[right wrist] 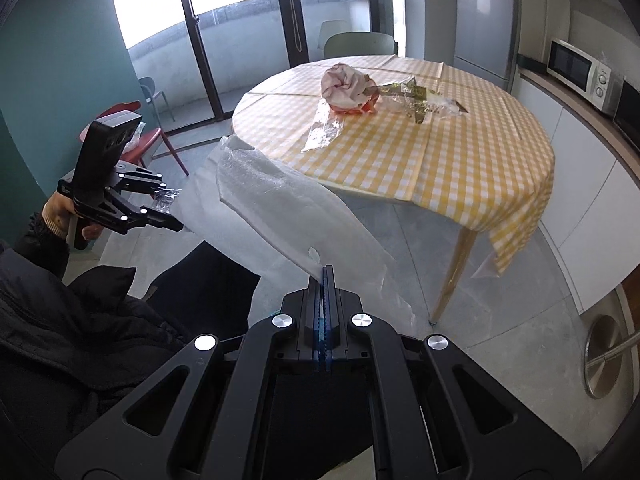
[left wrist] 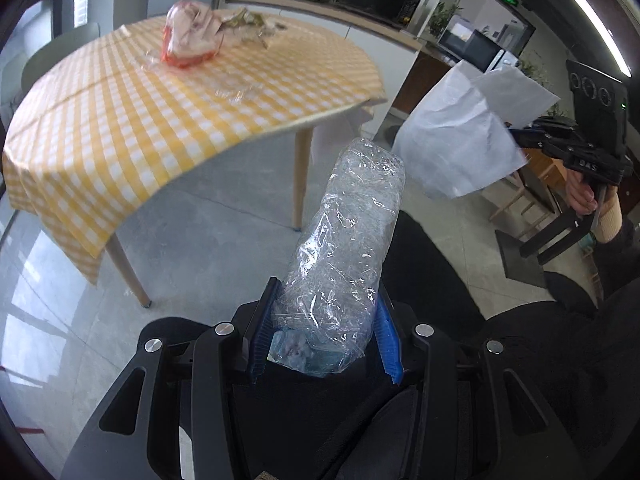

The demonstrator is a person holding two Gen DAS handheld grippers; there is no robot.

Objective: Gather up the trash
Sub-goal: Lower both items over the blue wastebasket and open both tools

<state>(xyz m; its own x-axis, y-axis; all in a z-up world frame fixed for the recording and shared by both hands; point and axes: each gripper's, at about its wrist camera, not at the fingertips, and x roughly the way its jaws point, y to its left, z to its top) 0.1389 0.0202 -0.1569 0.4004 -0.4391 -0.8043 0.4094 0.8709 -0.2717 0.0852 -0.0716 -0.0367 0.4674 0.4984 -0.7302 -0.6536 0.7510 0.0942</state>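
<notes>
My left gripper [left wrist: 328,285] is shut on a crumpled clear plastic bottle [left wrist: 348,232] that stands up between its blue pads. To the right, my right gripper [left wrist: 517,136] pinches the rim of a white trash bag [left wrist: 456,136]. In the right wrist view the right gripper [right wrist: 325,270] is shut on that white bag [right wrist: 280,204], and the left gripper [right wrist: 172,208] shows at the left with the clear plastic [right wrist: 166,196]. More trash lies on the round table [right wrist: 460,160]: a crumpled pink-white bag [right wrist: 346,84], a gold wrapper [right wrist: 404,94] and clear film [right wrist: 324,128].
The table [left wrist: 120,128] wears a yellow checked cloth and stands on wooden legs [right wrist: 454,276]. A red chair [right wrist: 140,140] is at the left, a green chair [right wrist: 360,44] behind the table. A microwave [right wrist: 580,74] sits on the counter. The person's dark clothing [right wrist: 80,320] fills the lower left.
</notes>
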